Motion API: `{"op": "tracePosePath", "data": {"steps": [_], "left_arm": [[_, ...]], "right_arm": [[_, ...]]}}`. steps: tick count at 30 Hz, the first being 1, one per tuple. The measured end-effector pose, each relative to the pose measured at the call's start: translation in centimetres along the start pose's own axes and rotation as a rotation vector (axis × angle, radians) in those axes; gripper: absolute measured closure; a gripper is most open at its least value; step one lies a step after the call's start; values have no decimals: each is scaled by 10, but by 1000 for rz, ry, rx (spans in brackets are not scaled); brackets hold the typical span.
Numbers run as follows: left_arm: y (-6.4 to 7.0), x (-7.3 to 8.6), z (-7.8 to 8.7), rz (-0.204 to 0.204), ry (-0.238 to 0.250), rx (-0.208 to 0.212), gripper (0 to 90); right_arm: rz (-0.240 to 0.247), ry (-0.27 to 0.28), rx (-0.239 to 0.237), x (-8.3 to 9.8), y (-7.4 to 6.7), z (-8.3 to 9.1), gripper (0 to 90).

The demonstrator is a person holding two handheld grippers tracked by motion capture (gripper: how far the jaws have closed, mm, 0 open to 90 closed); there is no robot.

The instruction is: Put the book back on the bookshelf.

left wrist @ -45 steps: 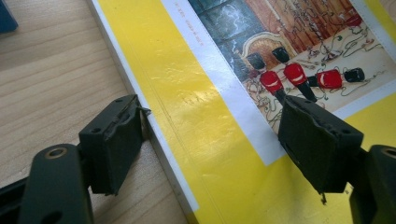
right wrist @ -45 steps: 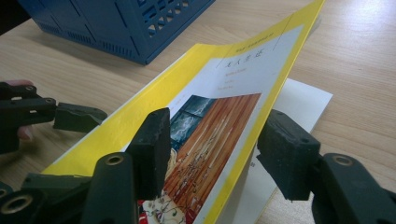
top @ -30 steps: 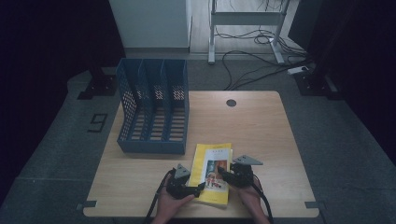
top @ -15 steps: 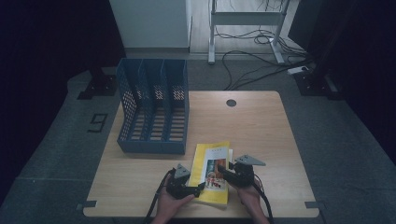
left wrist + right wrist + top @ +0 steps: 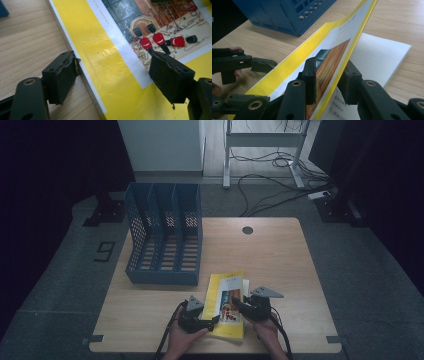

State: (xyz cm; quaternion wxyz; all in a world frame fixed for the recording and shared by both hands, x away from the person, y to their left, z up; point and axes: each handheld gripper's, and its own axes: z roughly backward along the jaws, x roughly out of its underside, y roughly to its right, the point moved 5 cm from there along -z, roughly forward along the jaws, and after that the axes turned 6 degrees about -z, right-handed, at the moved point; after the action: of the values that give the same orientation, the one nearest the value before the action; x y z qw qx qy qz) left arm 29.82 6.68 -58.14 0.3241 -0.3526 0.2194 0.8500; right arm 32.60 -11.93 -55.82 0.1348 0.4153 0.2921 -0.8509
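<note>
Since the earlier frame almost nothing has changed place: both hands and the book lie where they were, and only the jaws of my right gripper [image 5: 328,82] have been closing, with the front cover of the yellow book [image 5: 226,304] between them.

I see the book in the lower middle of the high view, near the front edge of the wooden table [image 5: 280,250], just below the blue file rack [image 5: 165,237]. Its cover is lifted at the right side; in the right gripper view it stands tilted up, and the white pages [image 5: 379,57] under it lie flat on the table. One jaw is on the printed side of the cover and the other is on the inner side, both very close to it; whether the pads already press on it I cannot tell.

My left gripper [image 5: 112,75] has its jaws wide apart, holding nothing. One jaw is on the table just beside the book's left edge, the other is over the cover picture, which shows small red figures with black hats. Some small print runs along the white border, but it is too small to read. A dark sign like "9" [image 5: 104,251] is on the floor at the left.

Both hands come in from the bottom edge of the high view, low over the table, on either side of the book.
</note>
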Motion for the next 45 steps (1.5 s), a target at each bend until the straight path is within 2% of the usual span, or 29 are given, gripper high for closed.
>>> {"op": "tracePosePath", "data": {"steps": [3,8,13,41,45], "left_arm": [[0,0,0,-2,-1,-2,216],[0,0,0,-2,-1,-2,216],[0,0,0,-1,-1,-1,215],[-2,0,1,7,3,12,215],[-2,0,1,6,2,12,216]], "right_arm": [[13,-13,10,2,-1,-3,698],[-12,-3,2,1,1,-1,748],[-15,9,-3,0,1,-1,767],[-23,22,-9,-2,0,1,769],[-24,25,-9,-3,0,1,791]]}}
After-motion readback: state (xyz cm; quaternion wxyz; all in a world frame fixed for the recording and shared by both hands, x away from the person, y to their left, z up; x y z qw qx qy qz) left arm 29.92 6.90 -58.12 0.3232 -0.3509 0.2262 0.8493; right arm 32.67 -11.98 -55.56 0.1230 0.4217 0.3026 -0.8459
